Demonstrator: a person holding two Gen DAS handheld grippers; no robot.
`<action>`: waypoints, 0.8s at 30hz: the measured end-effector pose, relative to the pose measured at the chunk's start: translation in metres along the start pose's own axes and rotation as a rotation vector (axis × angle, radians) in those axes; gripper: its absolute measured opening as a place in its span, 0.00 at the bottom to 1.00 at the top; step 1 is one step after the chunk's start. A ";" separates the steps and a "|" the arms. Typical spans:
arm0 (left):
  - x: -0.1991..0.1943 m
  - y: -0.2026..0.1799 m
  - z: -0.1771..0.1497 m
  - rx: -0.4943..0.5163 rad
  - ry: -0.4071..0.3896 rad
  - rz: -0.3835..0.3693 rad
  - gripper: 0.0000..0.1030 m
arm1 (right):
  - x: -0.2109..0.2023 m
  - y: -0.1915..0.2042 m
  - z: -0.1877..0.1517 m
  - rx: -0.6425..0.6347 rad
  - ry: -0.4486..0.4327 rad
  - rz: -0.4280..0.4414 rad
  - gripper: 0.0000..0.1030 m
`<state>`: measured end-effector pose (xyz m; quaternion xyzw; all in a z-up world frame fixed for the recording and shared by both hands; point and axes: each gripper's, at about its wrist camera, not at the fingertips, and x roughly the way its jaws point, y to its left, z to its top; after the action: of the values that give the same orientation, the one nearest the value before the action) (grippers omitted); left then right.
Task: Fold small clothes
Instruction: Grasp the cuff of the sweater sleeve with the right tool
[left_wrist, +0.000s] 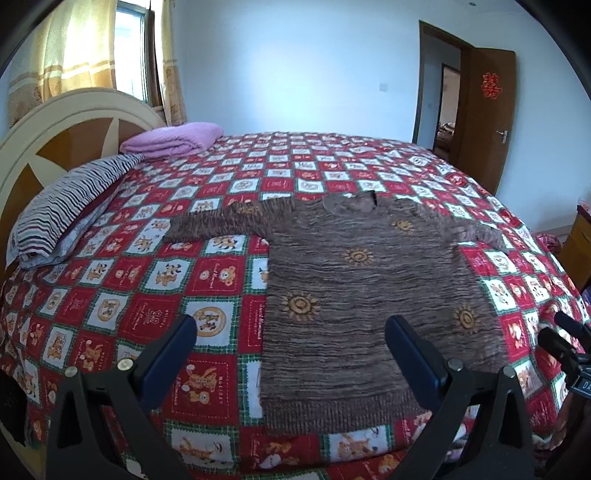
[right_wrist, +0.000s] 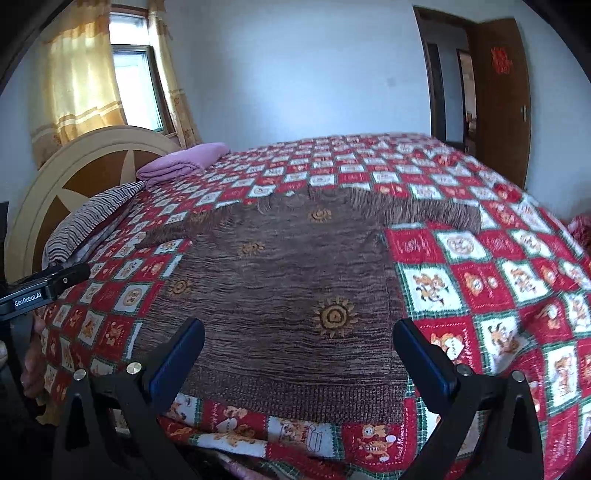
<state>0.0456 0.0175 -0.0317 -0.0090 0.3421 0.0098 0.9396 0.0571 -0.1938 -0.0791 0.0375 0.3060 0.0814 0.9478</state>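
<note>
One small brown knitted sweater (left_wrist: 369, 288) lies spread flat on the bed (left_wrist: 155, 280), front up, its hem toward the near edge and its collar toward the far side. Both sleeves stretch outward from the shoulders. Orange sun motifs dot the knit.

The left gripper (left_wrist: 290, 354) hovers above the near edge of the bed, its fingers (left_wrist: 168, 354) spread wide and holding nothing; the sweater's lower left corner shows between them. The right gripper (right_wrist: 299, 358) hangs over the hem on the other side, its fingers (right_wrist: 424, 362) likewise wide apart and empty, with the sweater's lower body between them.

The bed carries a red, white and green checked quilt with cartoon patches. Near the headboard (left_wrist: 55, 140) rest a striped pillow (left_wrist: 62, 218) and a folded purple blanket (left_wrist: 173, 140). A curtained window (right_wrist: 136, 66) and an open brown door (left_wrist: 487, 122) stand in the background.
</note>
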 end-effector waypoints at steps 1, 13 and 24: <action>0.005 0.001 0.002 -0.003 0.005 0.002 1.00 | 0.008 -0.007 0.001 0.023 0.016 0.004 0.99; 0.079 -0.002 0.034 0.061 0.027 0.019 1.00 | 0.093 -0.105 0.022 0.284 0.135 -0.039 0.99; 0.182 -0.013 0.069 0.070 0.048 0.083 1.00 | 0.160 -0.221 0.068 0.452 0.133 -0.087 0.59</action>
<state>0.2293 0.0083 -0.0957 0.0378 0.3648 0.0367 0.9296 0.2533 -0.3842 -0.1427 0.2298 0.3796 -0.0279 0.8957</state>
